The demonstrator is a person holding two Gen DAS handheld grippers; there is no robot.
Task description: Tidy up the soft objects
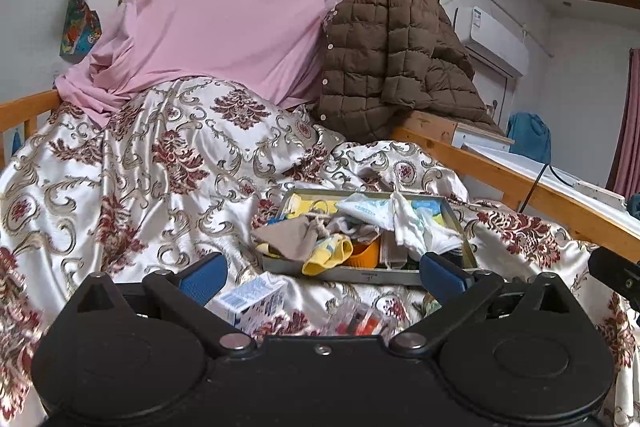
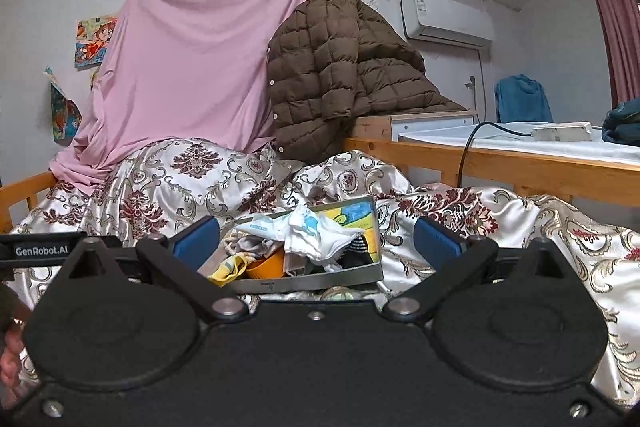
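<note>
A jumble of soft items fills the metal tin (image 1: 372,275). A white patterned cloth (image 1: 404,223) drapes over its middle, a grey pouch (image 1: 294,237) and yellow sock (image 1: 326,257) spilling over its front-left rim.

- The left gripper (image 1: 322,273) hangs wide open, holding nothing.
- A metal tray (image 1: 362,274) of socks and cloths (image 1: 404,223) sits just beyond.
- A small carton (image 1: 252,301) lies near, on the patterned quilt (image 1: 120,163).

"GenRobot.AI" is read on the black bar (image 2: 42,250) left of the right gripper (image 2: 318,242); other print is illegible.
</note>
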